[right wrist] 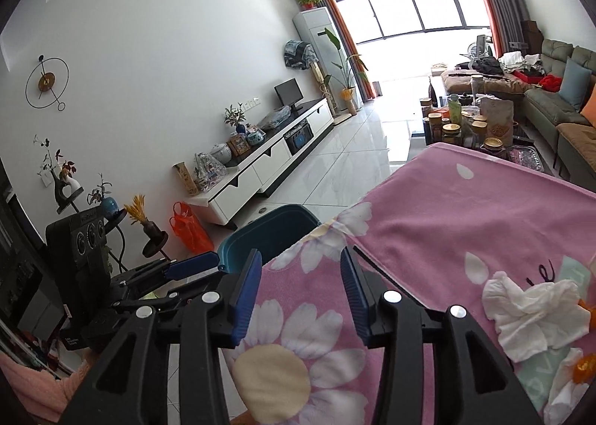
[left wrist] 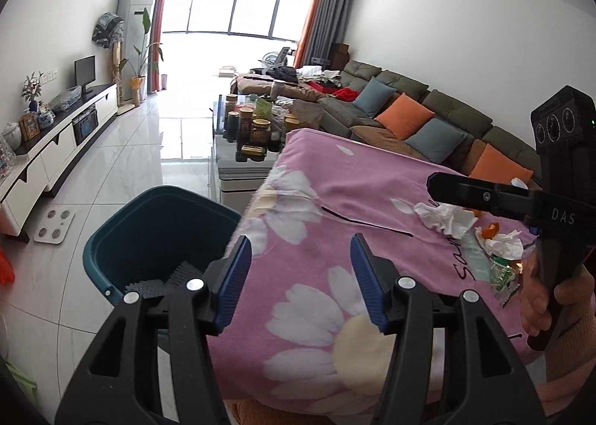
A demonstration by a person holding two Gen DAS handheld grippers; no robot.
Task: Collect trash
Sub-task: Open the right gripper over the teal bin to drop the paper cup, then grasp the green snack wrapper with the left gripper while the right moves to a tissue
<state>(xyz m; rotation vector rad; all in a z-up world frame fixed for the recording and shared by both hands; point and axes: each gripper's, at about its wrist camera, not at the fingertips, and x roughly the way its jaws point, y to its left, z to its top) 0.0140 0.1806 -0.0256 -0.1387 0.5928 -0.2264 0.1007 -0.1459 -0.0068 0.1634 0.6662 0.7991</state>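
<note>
Both empty: left gripper (left wrist: 300,279) jaws stand wide, right gripper (right wrist: 300,294) jaws half-spread. Crumpled tissue (right wrist: 532,317) lies on the pink tabletop cloth (left wrist: 335,208). Pinch its bulk, not the cloth, then go to the teal bin (left wrist: 160,223) off the edge.

The tabletop is covered by a pink blanket (left wrist: 372,179) patterned with large white daisies that have cream centres, plus black script lettering. Beside it stands a dark teal bin (left wrist: 149,216). Crumpled white tissues (right wrist: 532,313) lie on the blanket among bits of orange peel (left wrist: 490,229) and a green-and-white printed wrapper (left wrist: 503,272). Both grippers are black with blue ribbed fingers (left wrist: 232,276). The sofa (left wrist: 458,115) is olive with orange and grey-blue cushions; the curtains (left wrist: 313,22) are orange and grey.
</note>
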